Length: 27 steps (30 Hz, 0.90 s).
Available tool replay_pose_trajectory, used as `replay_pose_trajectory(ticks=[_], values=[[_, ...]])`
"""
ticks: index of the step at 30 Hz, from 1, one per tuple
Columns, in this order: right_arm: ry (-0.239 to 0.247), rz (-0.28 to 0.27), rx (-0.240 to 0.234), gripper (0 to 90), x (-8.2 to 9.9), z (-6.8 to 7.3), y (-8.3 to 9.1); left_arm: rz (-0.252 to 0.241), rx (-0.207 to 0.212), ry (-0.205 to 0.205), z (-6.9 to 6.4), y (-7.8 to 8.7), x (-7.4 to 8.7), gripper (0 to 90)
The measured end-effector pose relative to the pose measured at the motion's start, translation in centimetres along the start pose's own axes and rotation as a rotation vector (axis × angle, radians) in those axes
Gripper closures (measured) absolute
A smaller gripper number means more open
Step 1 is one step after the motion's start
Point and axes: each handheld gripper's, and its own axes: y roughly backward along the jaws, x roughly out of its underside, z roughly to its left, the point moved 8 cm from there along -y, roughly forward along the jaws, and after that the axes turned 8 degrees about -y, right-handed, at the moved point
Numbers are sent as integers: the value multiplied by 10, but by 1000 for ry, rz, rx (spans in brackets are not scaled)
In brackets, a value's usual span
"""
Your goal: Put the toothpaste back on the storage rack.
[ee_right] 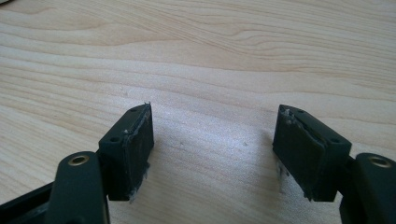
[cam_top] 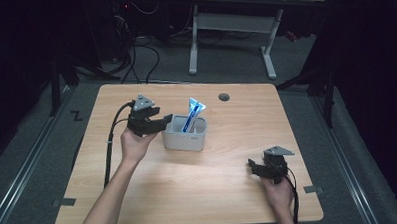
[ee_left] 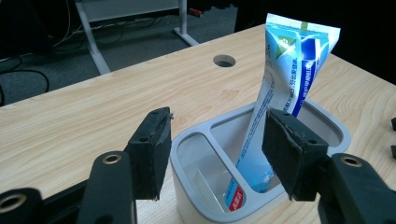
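Both tools, left (ee_left: 215, 154) and right (ee_right: 212, 149), gape wide; the toothpaste tube's (ee_left: 280, 88) blue lettering is unreadable.

tool (ee_left: 212, 154) spread wide | toothpaste tube (ee_left: 275, 93) leaning in grey holder (ee_left: 196, 184), apparently ungripped

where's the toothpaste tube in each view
High view: toothpaste tube stands tilted in the grey holder, center-left of the table.
Left gripper view: tube right of center, between the open left claw.
Right gripper view: bare tabletop.
Shared landmark: the table's round hole.
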Motion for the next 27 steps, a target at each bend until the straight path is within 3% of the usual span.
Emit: replay_pose_trajectory(ticks=[27], values=[[4,-1,0,288,0,0,0,-5,-41,12,17,34,15,424]])
